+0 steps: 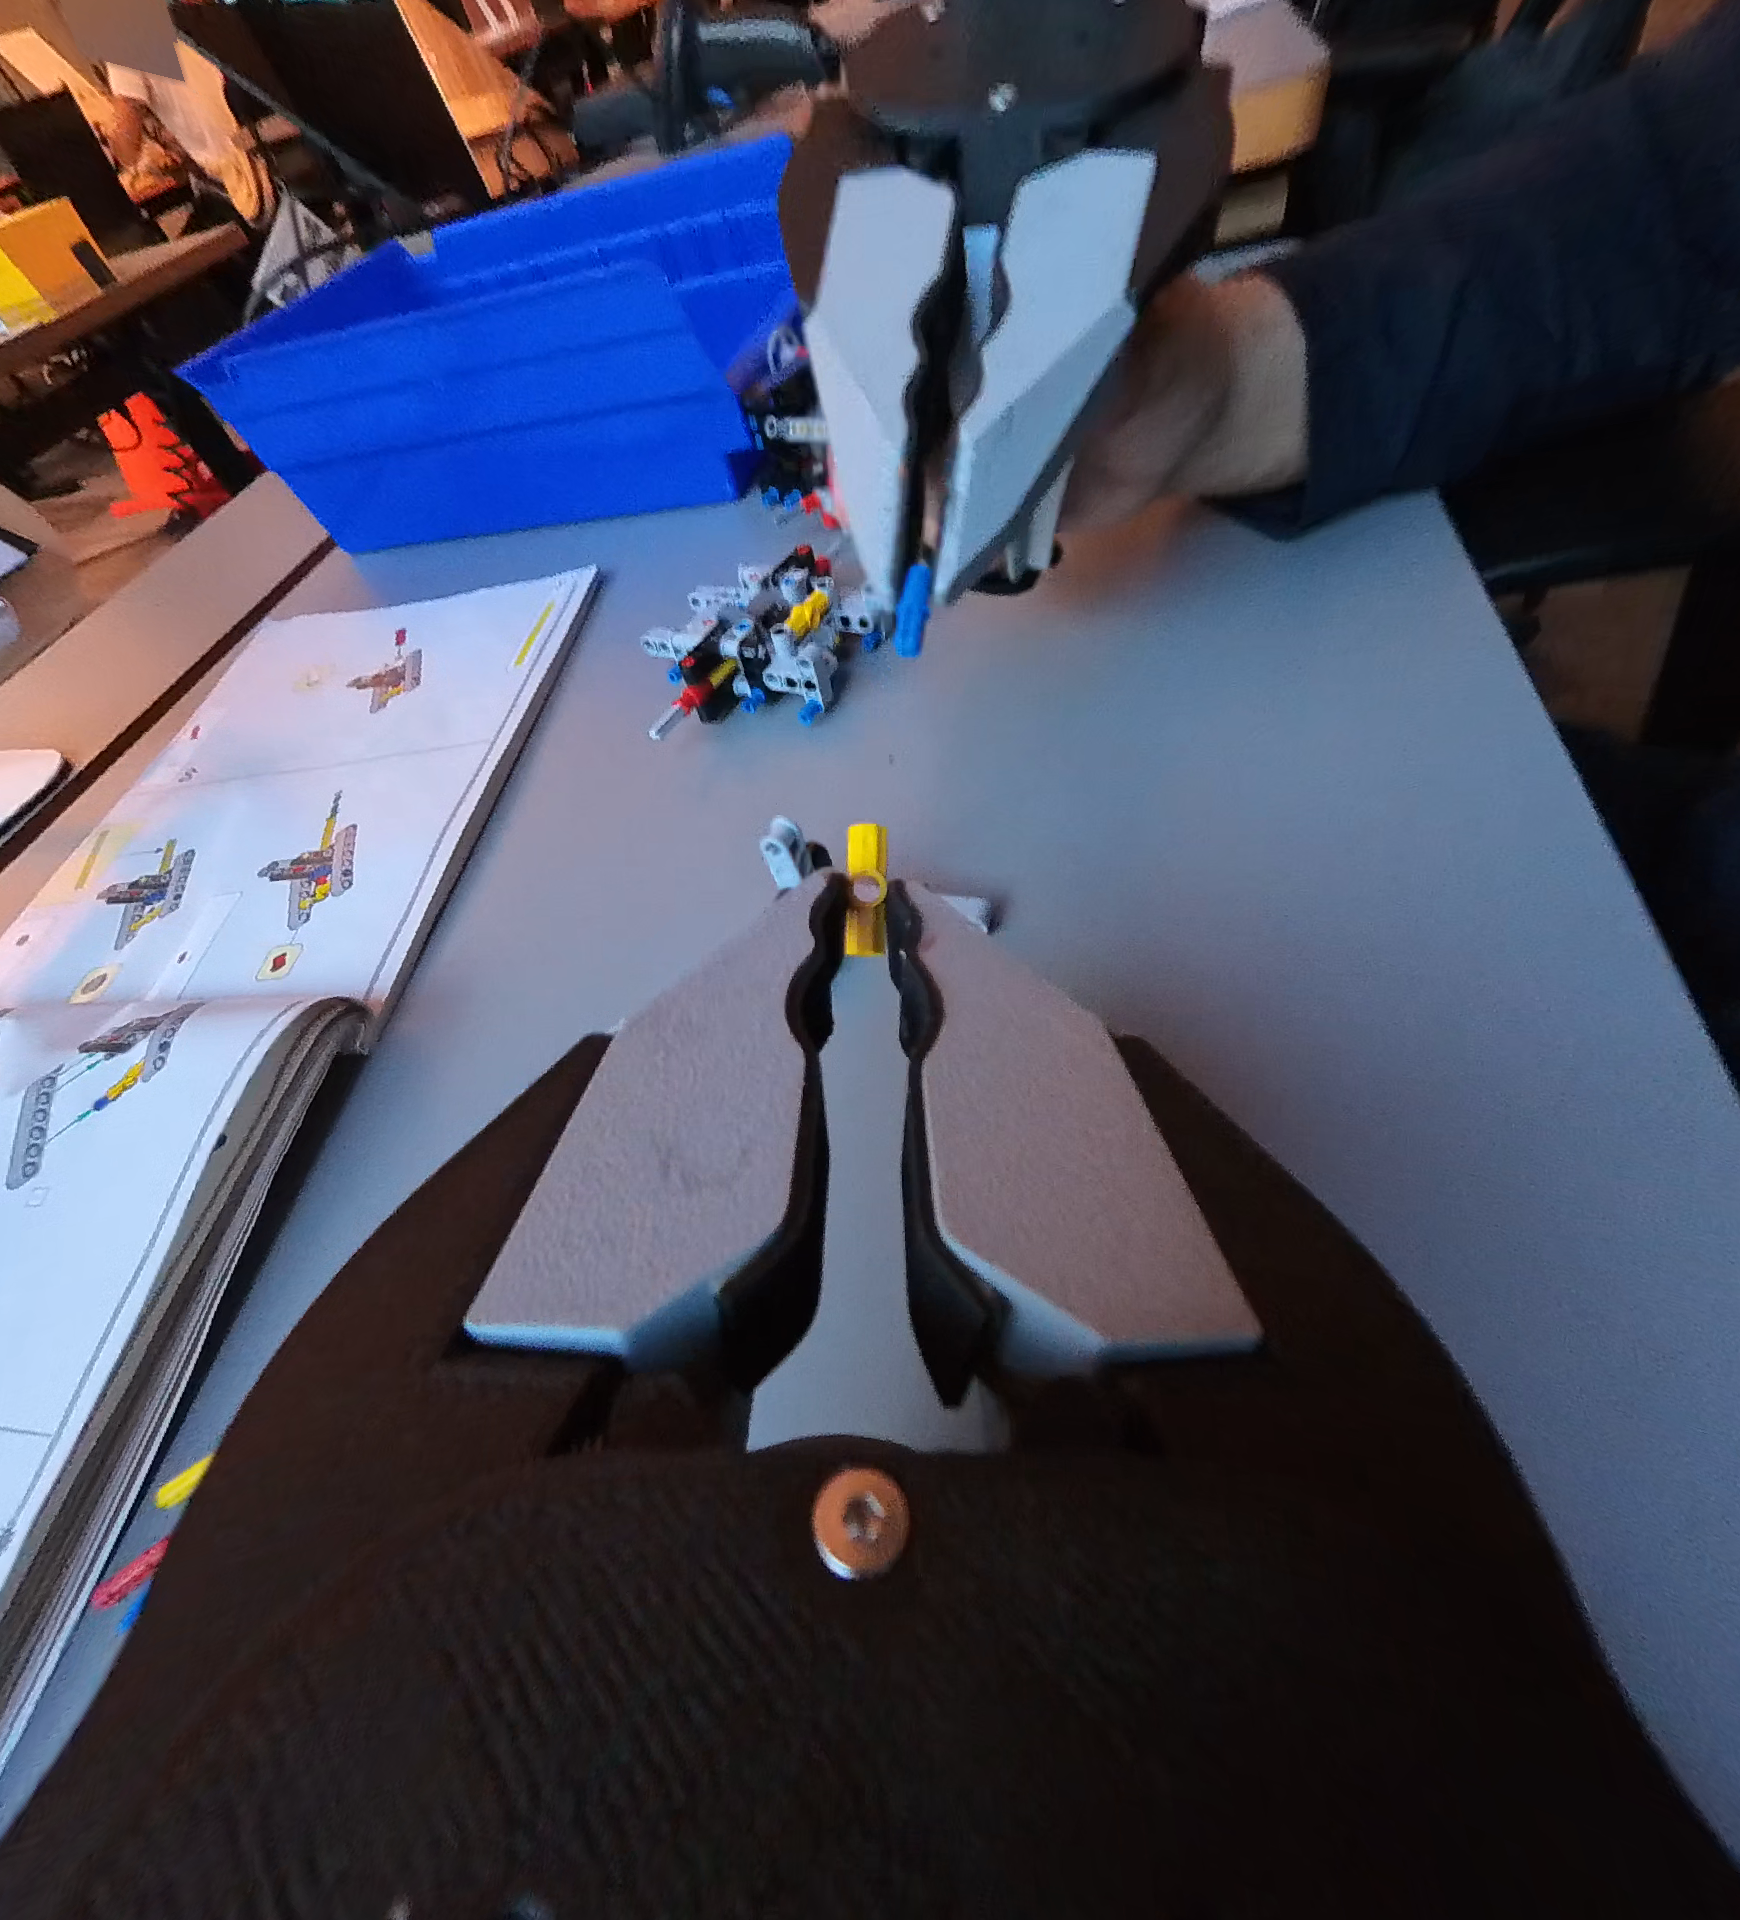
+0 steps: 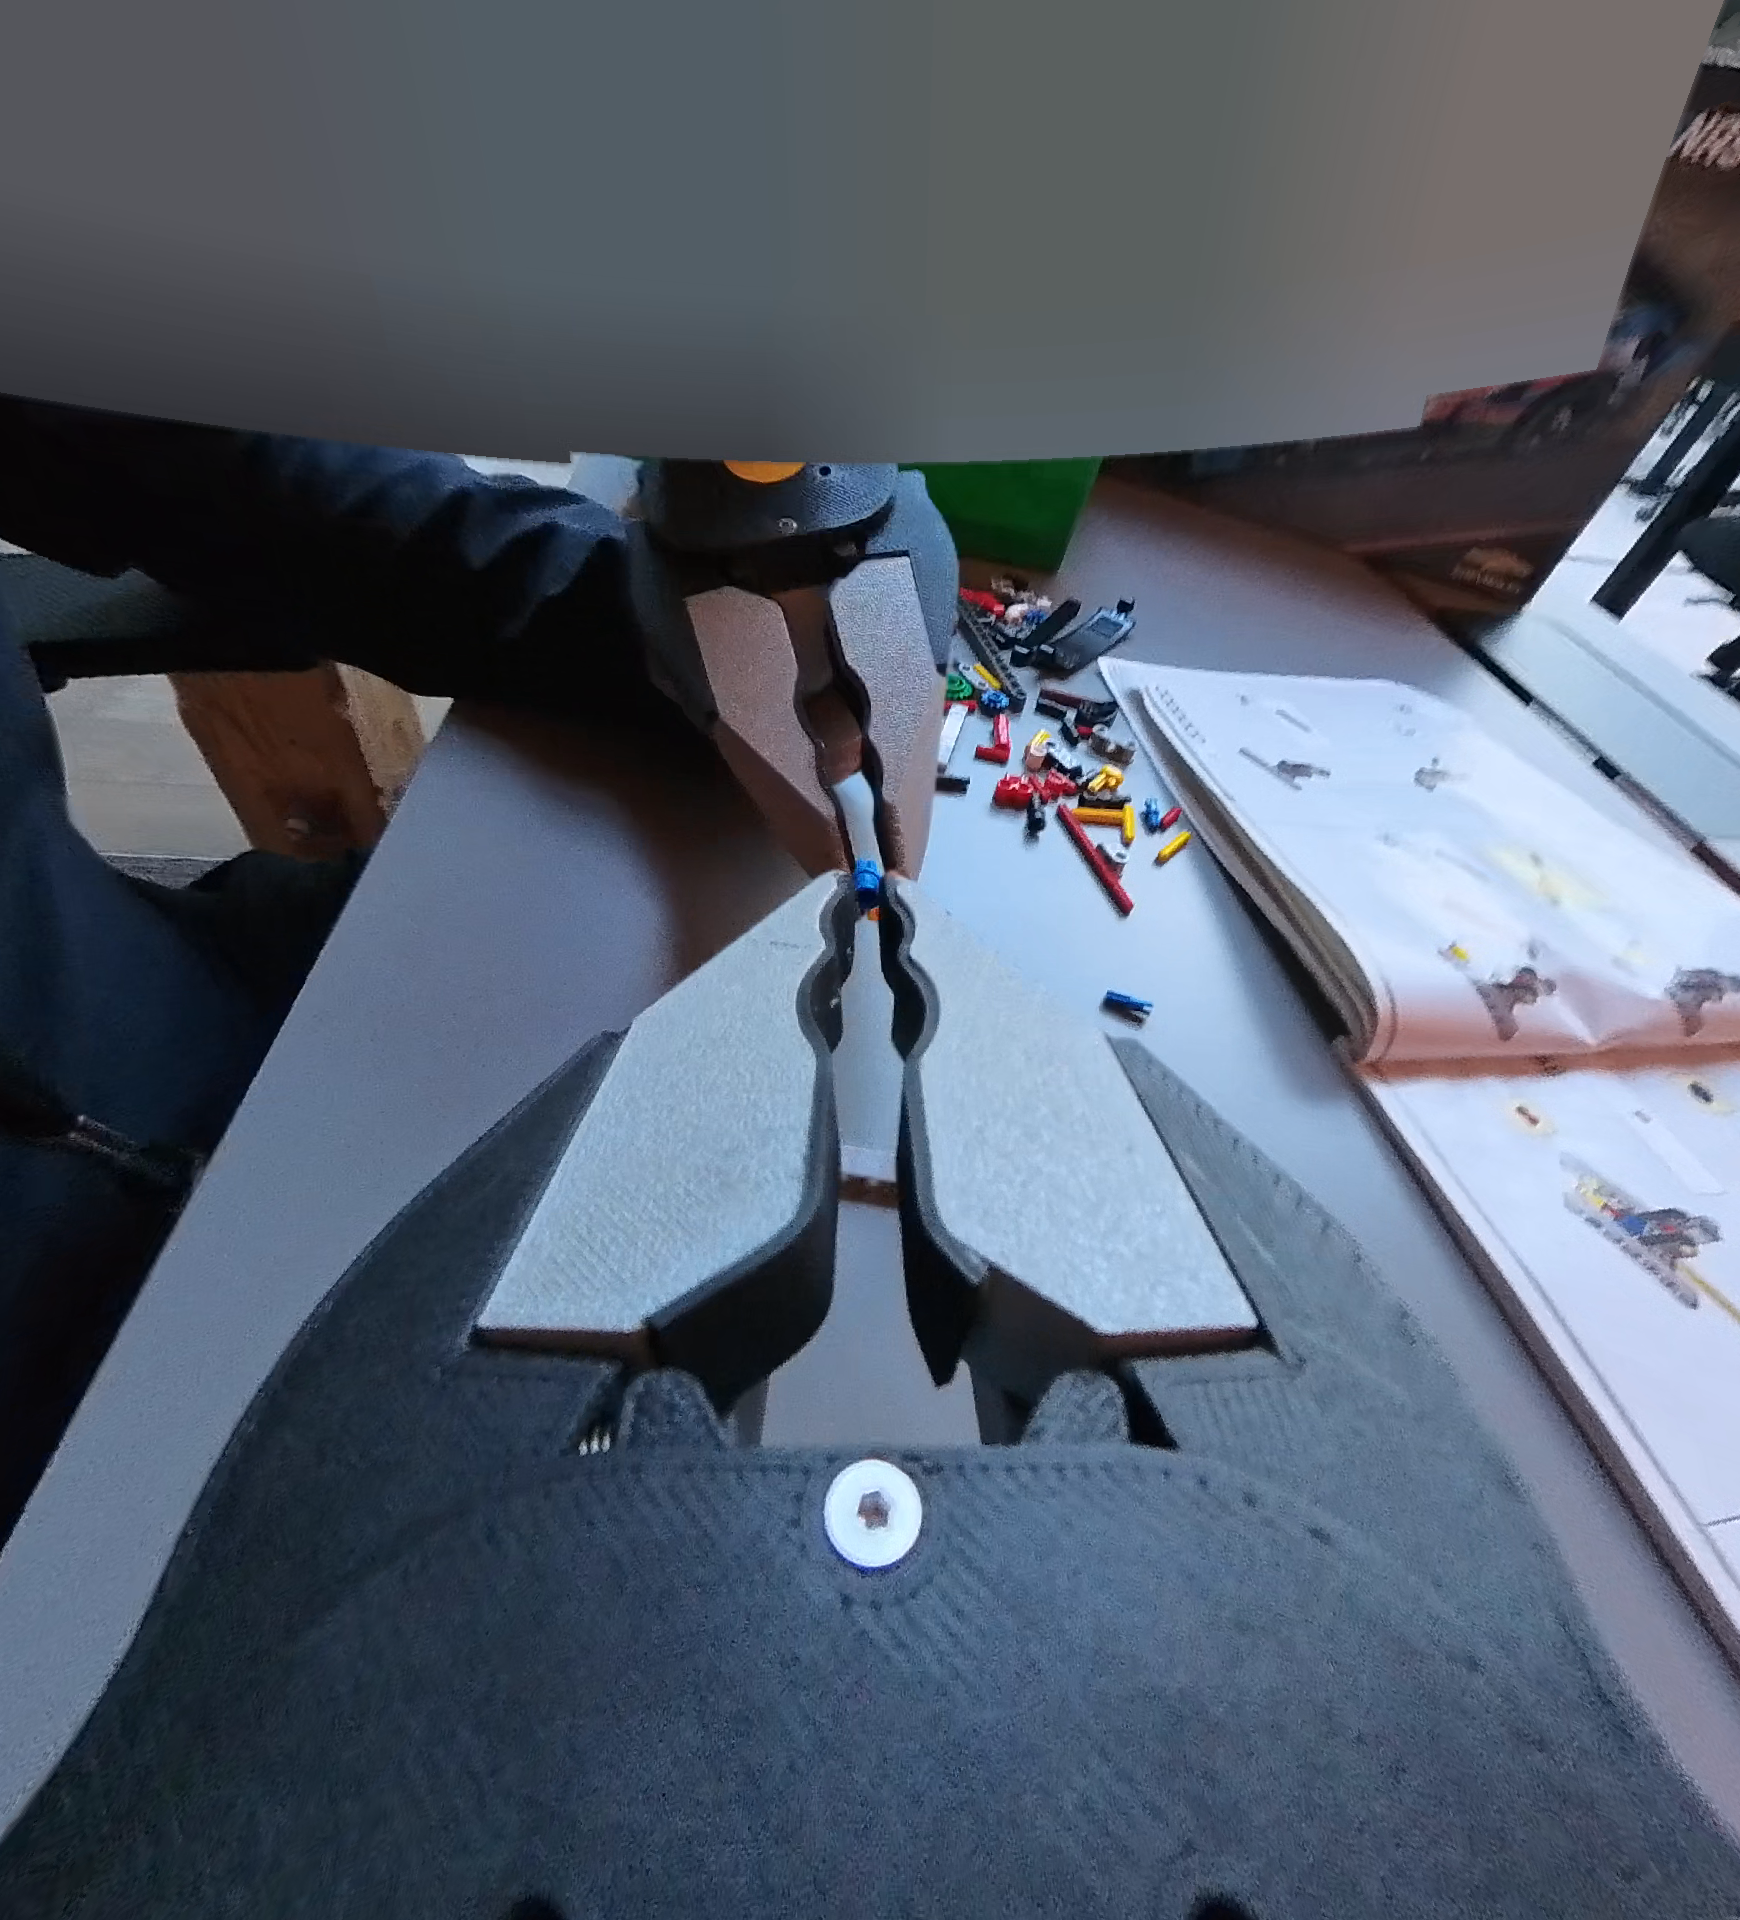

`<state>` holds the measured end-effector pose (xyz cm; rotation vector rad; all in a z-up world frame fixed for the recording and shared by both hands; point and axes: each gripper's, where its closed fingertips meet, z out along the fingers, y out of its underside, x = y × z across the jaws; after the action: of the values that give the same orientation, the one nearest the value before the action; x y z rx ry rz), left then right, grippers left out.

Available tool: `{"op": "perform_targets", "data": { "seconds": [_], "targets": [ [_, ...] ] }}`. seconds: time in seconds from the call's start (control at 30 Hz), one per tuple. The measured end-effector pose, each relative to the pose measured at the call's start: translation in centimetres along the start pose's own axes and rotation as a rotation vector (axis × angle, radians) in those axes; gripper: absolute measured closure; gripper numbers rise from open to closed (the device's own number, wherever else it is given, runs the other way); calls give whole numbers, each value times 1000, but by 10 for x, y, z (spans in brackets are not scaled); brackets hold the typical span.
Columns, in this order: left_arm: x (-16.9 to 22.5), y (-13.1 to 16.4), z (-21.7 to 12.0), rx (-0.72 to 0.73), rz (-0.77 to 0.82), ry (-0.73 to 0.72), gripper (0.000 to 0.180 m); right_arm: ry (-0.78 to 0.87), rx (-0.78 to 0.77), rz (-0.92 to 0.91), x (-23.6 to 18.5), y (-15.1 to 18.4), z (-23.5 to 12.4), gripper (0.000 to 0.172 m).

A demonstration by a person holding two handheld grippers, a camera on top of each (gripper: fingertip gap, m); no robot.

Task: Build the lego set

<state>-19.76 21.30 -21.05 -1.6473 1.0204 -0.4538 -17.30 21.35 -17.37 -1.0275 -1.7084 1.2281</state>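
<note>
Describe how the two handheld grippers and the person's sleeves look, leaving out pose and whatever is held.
Both grippers are alike: the left gripper and right gripper each have two pale grey, wedge-shaped fingers lined with wavy black pads, mounted on a broad black ribbed body with a silver screw at its middle. An orange knob tops the left one. The sleeves are dark navy. No cables show.
</note>
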Motion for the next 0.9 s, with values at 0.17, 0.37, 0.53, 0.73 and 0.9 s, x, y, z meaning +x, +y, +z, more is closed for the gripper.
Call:
{"op": "perform_targets", "data": {
  "seconds": [0.17,0.37,0.53,0.73,0.9],
  "targets": [
    [3,-8,-3,58,-58,45,176,20,-50,-53,0,10,5,171],
    [13,-7,3,28,11,42,176,-3,-72,4,-1,16,12,171],
    [11,-8,2,33,28,20,176,-15,-76,17,-3,16,13,171],
    [10,-6,3,22,44,4,176,-16,-79,35,-2,17,14,171],
    [8,-6,3,21,40,-3,176,-10,-96,15,-3,19,14,171]
  ]
}}
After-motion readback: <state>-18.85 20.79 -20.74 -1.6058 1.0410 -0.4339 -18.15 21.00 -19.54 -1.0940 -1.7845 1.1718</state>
